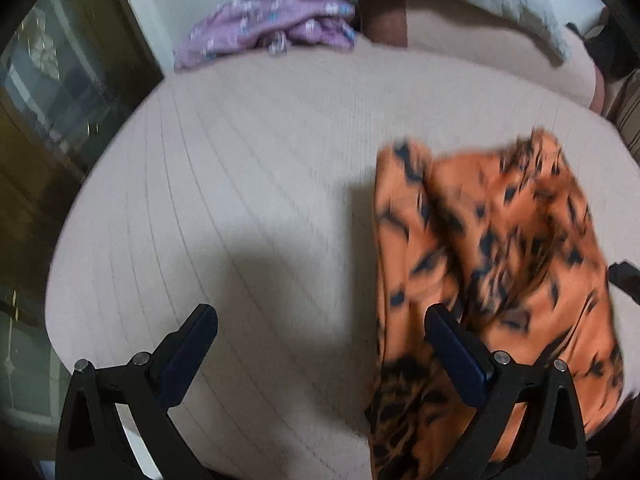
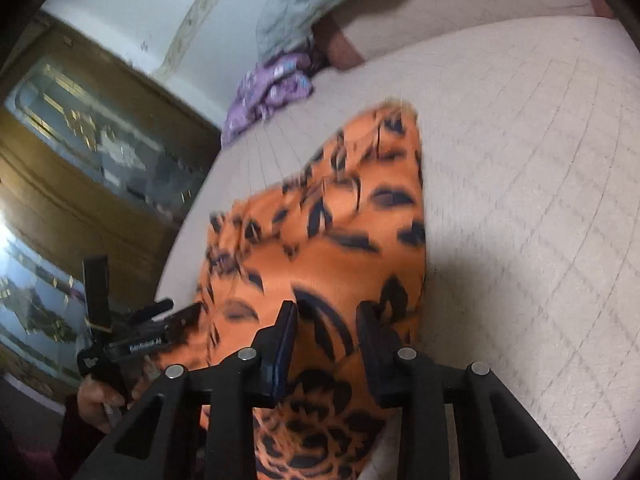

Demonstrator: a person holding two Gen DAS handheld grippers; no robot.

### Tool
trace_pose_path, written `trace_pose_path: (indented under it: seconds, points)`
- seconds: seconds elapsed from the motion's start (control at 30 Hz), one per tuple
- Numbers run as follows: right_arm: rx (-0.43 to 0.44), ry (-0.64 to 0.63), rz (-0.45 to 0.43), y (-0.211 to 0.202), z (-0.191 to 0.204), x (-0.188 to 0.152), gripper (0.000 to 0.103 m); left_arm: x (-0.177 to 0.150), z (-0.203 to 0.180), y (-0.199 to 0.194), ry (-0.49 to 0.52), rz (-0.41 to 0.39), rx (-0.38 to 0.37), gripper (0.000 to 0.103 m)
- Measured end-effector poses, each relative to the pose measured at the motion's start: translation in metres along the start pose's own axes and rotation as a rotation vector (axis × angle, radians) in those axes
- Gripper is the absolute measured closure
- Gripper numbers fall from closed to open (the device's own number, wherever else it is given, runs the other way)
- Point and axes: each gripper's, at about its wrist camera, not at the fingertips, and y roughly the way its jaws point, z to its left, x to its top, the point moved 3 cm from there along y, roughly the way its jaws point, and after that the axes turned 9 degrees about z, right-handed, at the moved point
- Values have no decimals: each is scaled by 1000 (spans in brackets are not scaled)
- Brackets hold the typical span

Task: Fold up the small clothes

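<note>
Left wrist: left hand-held gripper (image 1: 320, 320) agape | right hand-held gripper (image 2: 326, 312) straddles orange garment (image 2: 332, 240), unpinched | purple clothes (image 1: 272, 24) beyond

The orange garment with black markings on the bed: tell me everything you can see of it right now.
The orange garment is thin, soft-looking fabric printed with black leaf-like blotches, blurred in both views. It lies rumpled and creased lengthwise on the pale quilted bed cover, one end reaching toward the purple clothes without touching them. Its near end runs under the right gripper, whose jaws straddle it with a visible gap. The left gripper stands wide open at its left edge, one finger over the cloth.
</note>
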Motion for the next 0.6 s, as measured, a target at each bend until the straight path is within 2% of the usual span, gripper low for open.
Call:
trace_pose_path:
  seconds: [0.07,0.13,0.2,0.27,0.3,0.33,0.47,0.6]
  points:
    - [43,-8,-64,-7,4,16,70,15,-2,-7,4,-22,-8,0]
    - [50,-18,-81,-4,7,29,70,26,-7,-6,15,-33,-22,0]
    - [34,4,-30,17,2,38,70,36,-21,11,53,0,-2,0]
    - [2,38,66,45,-7,38,69,36,-32,35,87,61,21,0]
    - [-18,34,76,52,-9,36,71,34,-37,48,98,99,34,0]
    - [-26,18,52,49,-6,36,71,33,-37,50,84,104,29,0]
    - [-11,-14,13,23,4,25,67,24,-23,21,39,64,-10,0]
    - [15,-73,-9,-5,27,4,68,-15,-15,-18,46,8,-34,0]
